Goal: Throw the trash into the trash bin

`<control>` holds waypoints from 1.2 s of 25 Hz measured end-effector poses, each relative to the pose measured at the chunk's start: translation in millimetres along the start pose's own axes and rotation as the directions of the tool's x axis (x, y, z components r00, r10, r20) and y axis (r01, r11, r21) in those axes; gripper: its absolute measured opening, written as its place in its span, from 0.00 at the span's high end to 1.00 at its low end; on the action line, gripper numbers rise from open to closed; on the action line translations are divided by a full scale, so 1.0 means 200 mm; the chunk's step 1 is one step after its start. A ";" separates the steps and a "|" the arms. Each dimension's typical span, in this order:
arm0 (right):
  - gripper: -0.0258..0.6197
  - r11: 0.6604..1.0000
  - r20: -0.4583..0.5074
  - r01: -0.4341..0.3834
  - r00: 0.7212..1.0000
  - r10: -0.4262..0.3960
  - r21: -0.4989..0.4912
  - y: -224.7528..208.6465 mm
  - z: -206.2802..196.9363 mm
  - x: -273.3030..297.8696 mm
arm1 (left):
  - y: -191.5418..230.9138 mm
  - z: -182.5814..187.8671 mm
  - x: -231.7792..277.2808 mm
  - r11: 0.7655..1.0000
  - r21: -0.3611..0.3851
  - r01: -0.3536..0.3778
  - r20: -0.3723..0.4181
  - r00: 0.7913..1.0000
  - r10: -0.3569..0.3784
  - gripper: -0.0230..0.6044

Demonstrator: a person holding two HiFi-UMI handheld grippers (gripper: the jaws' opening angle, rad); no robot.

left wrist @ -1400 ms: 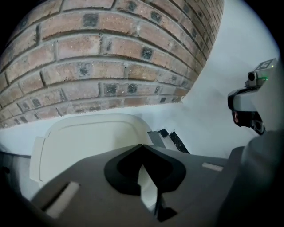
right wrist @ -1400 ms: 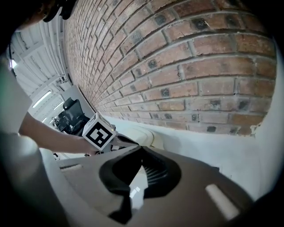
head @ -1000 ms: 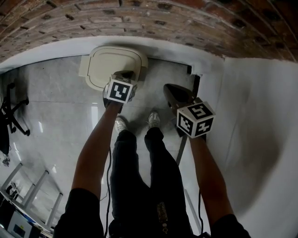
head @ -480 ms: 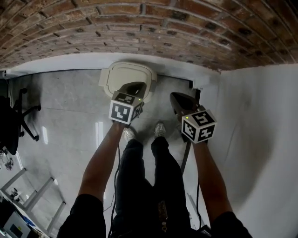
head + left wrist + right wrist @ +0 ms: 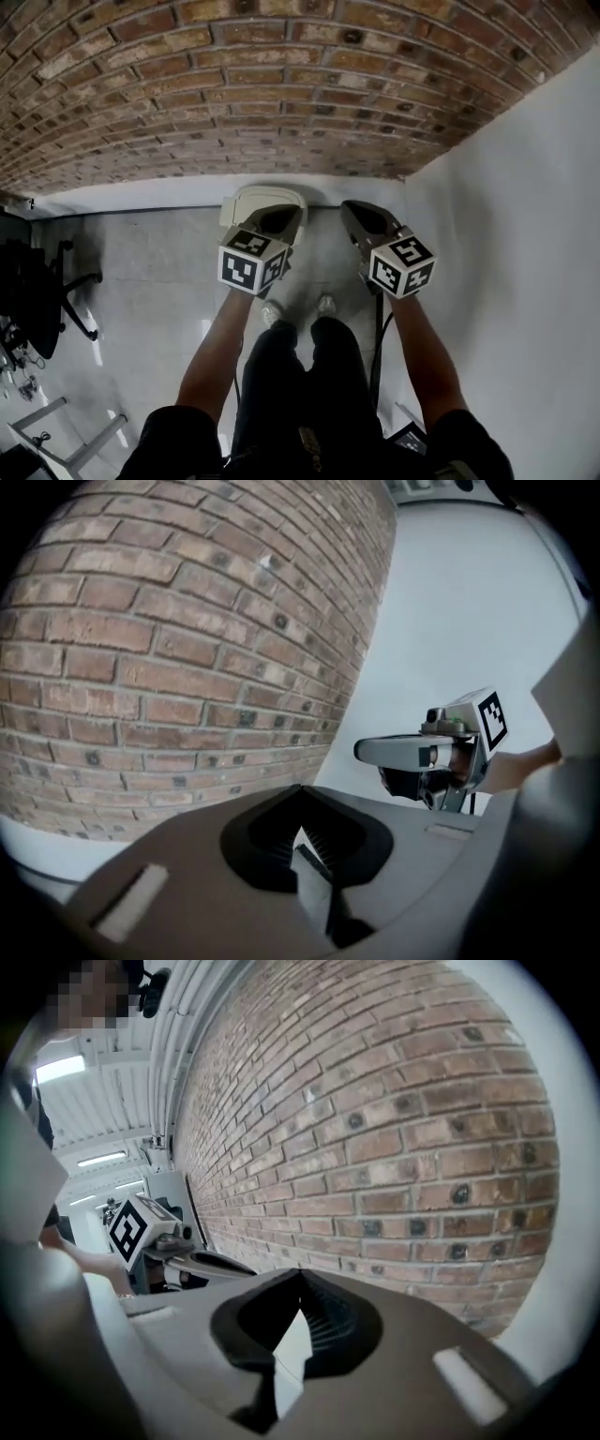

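So, both grippers are held out in front of the person at about the same height, side by side and apart, pointing toward the brick wall (image 5: 281,94). The left gripper (image 5: 274,219) has its jaws closed together with nothing in them; its own view shows the two pads meeting at the tip, against brick and white wall. The right gripper (image 5: 362,216) looks the same in its view, jaws together and empty. Each gripper view catches the other gripper off to the side with its marker cube.

The trash bin (image 5: 246,199) stands on the gray floor (image 5: 141,253) right against the base of the brick wall. It is cream-coloured with its lid down, and in the head view the left gripper partly covers it. The person's shoes (image 5: 272,312) are on the floor just short of the bin. A plain white wall (image 5: 525,234) runs down the right side. A black office chair (image 5: 42,291) sits far left, well apart from the bin.
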State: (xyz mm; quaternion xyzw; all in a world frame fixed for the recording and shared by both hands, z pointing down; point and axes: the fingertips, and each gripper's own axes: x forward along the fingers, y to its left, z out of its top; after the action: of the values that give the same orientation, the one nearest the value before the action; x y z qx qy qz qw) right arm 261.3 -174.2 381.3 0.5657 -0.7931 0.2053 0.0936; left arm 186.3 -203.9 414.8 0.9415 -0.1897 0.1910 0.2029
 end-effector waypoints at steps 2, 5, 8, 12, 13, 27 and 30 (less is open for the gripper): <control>0.96 1.000 0.020 -0.005 1.000 0.006 -0.012 0.08 0.10 -0.10 | -0.11 0.10 -0.10 1.000 0.015 0.026 0.028 0.999 -0.026 0.96; 0.96 0.999 0.033 -0.025 0.999 0.026 -0.025 0.20 0.20 -0.25 | -0.26 0.23 -0.25 0.999 0.042 0.033 0.067 0.997 -0.036 0.96; 0.96 0.997 0.069 -0.043 0.997 0.047 -0.057 0.32 0.31 -0.42 | -0.43 0.32 -0.38 0.997 0.074 0.031 0.099 0.994 -0.038 0.95; 0.96 0.995 0.153 -0.058 0.986 0.070 -0.083 0.44 0.43 -0.65 | -0.69 0.36 -0.50 0.995 0.092 0.039 0.130 0.990 -0.051 0.95; 0.96 0.994 0.174 -0.062 0.982 0.077 -0.089 0.47 0.46 -0.71 | -0.75 0.36 -0.53 0.995 0.094 0.035 0.136 0.990 -0.048 0.95; 0.96 0.988 0.339 -0.104 0.931 0.137 -0.115 0.75 0.57 -1.34 | -1.30 0.34 -0.87 0.988 0.157 -0.002 0.187 0.982 -0.028 0.95; 0.96 0.988 0.355 -0.102 0.925 0.139 -0.120 0.79 0.57 -1.40 | -1.34 0.33 -0.91 0.986 0.168 -0.006 0.193 0.981 -0.027 0.95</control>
State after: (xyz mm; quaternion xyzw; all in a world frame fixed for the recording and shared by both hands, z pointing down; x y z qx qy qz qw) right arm 218.5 59.7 137.6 0.5387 -0.8392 0.0635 -0.0388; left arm 165.5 43.9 195.8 0.9703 -0.1870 0.1124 0.1045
